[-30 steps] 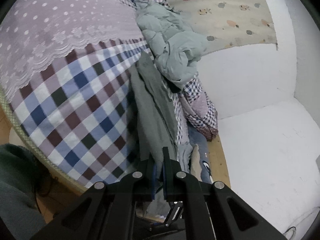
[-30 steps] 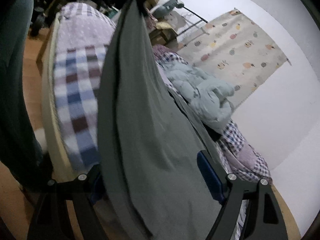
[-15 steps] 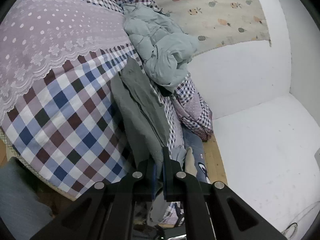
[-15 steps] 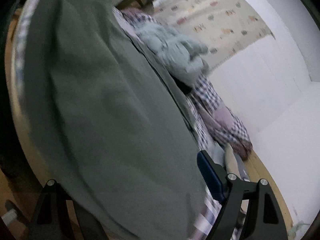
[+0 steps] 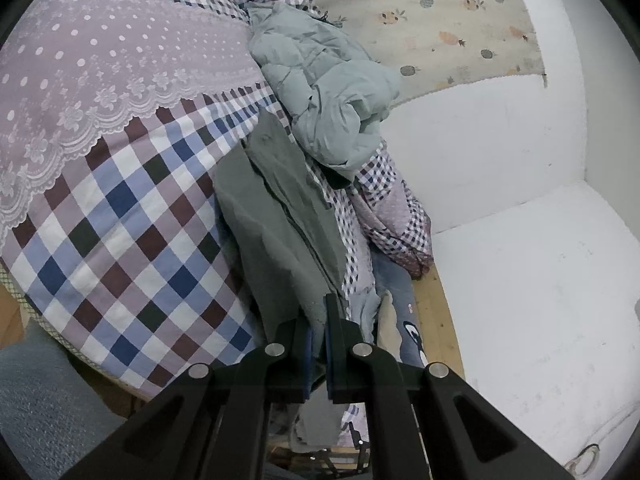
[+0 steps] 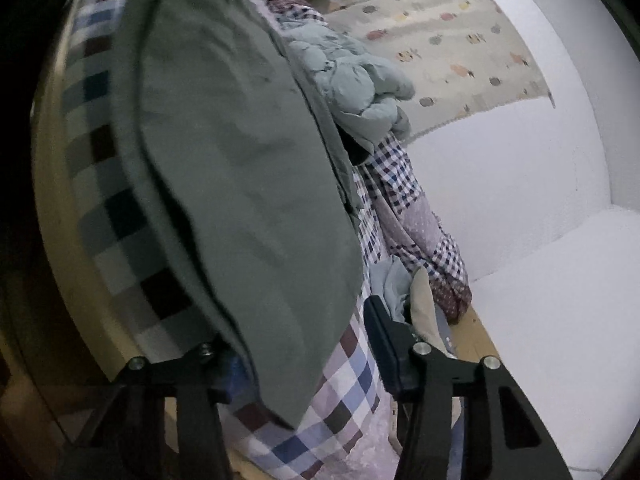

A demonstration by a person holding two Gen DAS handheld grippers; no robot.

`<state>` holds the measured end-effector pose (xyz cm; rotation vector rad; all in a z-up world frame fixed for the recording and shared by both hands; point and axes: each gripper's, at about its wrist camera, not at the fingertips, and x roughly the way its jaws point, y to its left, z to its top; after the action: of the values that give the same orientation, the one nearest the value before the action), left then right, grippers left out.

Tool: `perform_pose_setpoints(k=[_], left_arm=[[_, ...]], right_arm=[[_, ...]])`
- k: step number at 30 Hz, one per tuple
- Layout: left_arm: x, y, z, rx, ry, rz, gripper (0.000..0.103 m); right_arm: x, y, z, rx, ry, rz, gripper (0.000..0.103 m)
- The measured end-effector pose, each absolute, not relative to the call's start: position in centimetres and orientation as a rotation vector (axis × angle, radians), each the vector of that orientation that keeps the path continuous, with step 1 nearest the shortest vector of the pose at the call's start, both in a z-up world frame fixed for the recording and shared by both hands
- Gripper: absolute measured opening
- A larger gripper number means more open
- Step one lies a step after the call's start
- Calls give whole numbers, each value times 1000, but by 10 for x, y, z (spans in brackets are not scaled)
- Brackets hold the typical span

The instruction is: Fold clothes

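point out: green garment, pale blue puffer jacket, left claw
green garment [image 5: 280, 216]: left wrist view, mid-panel on bed.
pale blue puffer jacket [image 5: 328, 92]: left wrist view, crumpled middle.
left claw [image 5: 318, 328]: left wrist view, between fingertips.

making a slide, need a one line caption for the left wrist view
Left tongs shut on a grey-green garment lying along a checked bedspread, pale puffy jacket beyond.

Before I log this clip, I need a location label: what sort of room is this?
Most likely a bedroom. A bed under a checked blue, maroon and white quilt fills the view, a crumpled pale blue-green padded jacket lies by the white wall, and a fruit-print cloth hangs there.
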<state>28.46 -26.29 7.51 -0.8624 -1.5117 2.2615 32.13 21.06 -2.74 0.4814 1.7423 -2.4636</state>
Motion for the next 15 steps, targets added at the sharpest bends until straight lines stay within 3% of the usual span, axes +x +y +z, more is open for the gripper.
perform_pose_setpoints(k=[5, 9, 11, 15], left_arm=[[286, -264, 74, -868, -1501, 2273, 3], [288, -266, 73, -872, -1506, 2276, 3], [290, -268, 73, -874, -1510, 2277, 3], [292, -270, 72, -876, -1514, 2278, 3]], right_arm=[[317, 212, -32, 507, 1785, -2446, 18], [310, 213, -30, 538, 1789, -2457, 16], [310, 215, -29, 558, 1785, -2456, 5], [314, 216, -21, 594, 1734, -2436, 1]])
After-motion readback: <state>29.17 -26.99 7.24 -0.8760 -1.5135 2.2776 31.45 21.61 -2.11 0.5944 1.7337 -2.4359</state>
